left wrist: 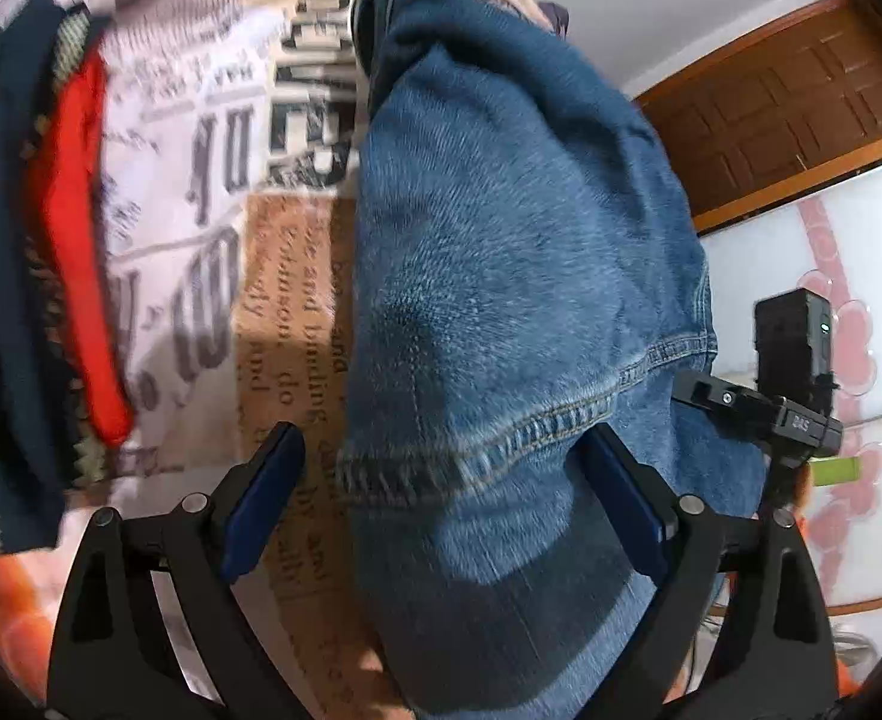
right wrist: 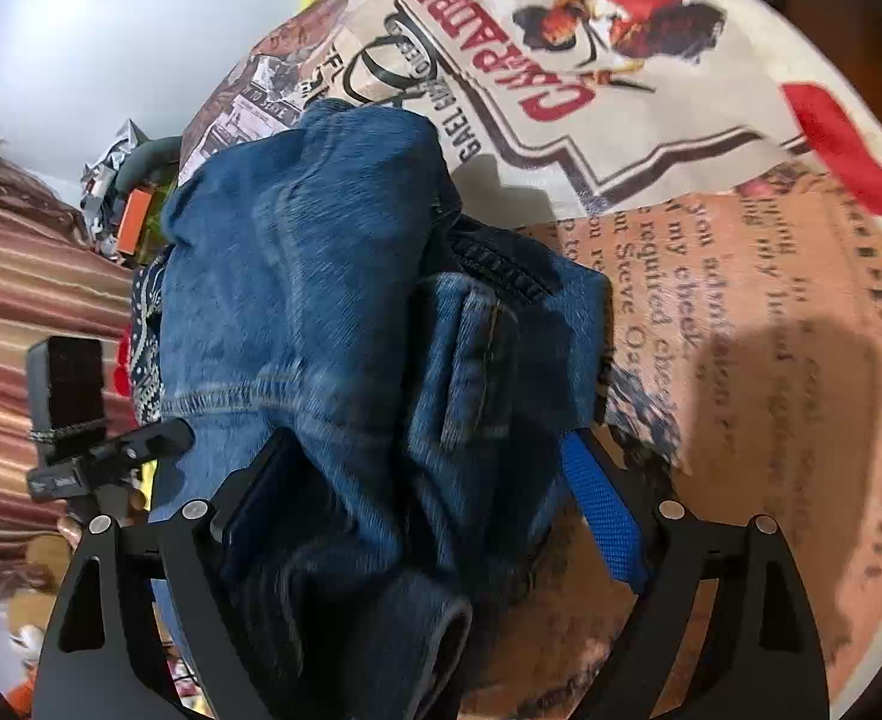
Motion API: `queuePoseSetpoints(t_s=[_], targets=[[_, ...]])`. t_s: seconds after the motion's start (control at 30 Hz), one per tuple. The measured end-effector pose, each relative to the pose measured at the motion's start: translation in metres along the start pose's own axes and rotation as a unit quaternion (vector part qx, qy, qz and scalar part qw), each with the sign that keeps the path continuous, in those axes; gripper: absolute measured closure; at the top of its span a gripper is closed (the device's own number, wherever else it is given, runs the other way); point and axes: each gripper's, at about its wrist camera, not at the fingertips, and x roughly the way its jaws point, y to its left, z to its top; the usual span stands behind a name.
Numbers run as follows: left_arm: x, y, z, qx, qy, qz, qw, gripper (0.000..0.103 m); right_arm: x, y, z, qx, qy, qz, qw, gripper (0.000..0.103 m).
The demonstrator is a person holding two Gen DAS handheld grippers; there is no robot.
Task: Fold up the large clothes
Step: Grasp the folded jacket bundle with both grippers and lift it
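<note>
Jeans (left wrist: 501, 276) lie bunched on the printed bedspread (left wrist: 285, 312), roughly mid-surface. My left gripper (left wrist: 447, 504) straddles their hem end; my right gripper (right wrist: 429, 498) straddles the waistband end, jaws wide. Stacked folded clothes (left wrist: 33, 252) sit left of the jeans, toward the bedspread's left edge, apart from them.

Newsprint-patterned cloth (left wrist: 297, 312), brown wooden door (left wrist: 789, 102), striped fabric (right wrist: 27, 300).
</note>
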Motion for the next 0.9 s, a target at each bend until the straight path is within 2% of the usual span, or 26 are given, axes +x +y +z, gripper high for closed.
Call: queuePoseSetpoints(t_s=[0.1,0.2,0.27,0.37,0.43,0.47,0.5,0.53,0.6,0.63,0.7,0.77,0.9], targets=[[0.005,-0.001,0.004,0.001,0.002,-0.003,1.0,0.008,0.01,-0.005,0.006,-0.001,0.013,0.001,1.0,0.002],[0.01,-0.003,0.006,0.005,0.003,-0.001,1.0,0.005,0.014,-0.009,0.009,0.008,0.014,0.019,1.0,0.0],[0.013,-0.006,0.009,0.008,0.005,0.0,1.0,0.005,0.016,-0.006,0.011,0.008,0.015,0.015,1.0,0.0],[0.018,-0.01,0.016,-0.002,0.009,-0.02,0.9998,0.005,0.017,-0.001,0.012,0.009,0.015,0.015,1.0,0.0],[0.018,-0.009,0.018,-0.014,0.008,-0.034,0.9993,0.009,0.015,-0.003,0.013,0.009,0.017,0.021,1.0,0.005],[0.018,-0.009,0.018,-0.019,0.009,-0.048,0.9986,0.016,0.014,-0.003,0.013,0.008,0.018,0.028,0.999,0.012],[0.018,-0.009,0.019,-0.022,0.01,-0.052,0.9983,0.016,0.013,-0.004,0.012,0.007,0.018,0.032,0.999,0.018],[0.016,-0.009,0.019,-0.021,0.007,-0.051,0.9985,0.019,0.012,-0.002,0.012,0.003,0.017,0.034,0.999,0.022],[0.012,-0.01,0.016,-0.012,0.002,-0.043,0.999,0.024,0.008,0.003,0.012,-0.006,0.016,0.037,0.999,0.04],[0.01,-0.012,0.015,-0.008,0.0,-0.04,0.9992,0.029,0.006,0.006,0.012,-0.008,0.015,0.036,0.999,0.043],[0.003,-0.02,0.01,0.0,-0.006,-0.037,0.9993,0.038,0.004,0.012,0.011,-0.01,0.015,0.024,1.0,0.055],[-0.009,-0.025,0.012,0.009,-0.011,-0.037,0.9992,0.047,0.0,0.021,0.01,-0.01,0.012,0.011,1.0,0.062],[-0.034,-0.043,0.004,0.041,-0.028,-0.028,0.9984,0.056,-0.011,0.045,0.011,-0.027,-0.004,-0.01,1.0,0.069]])
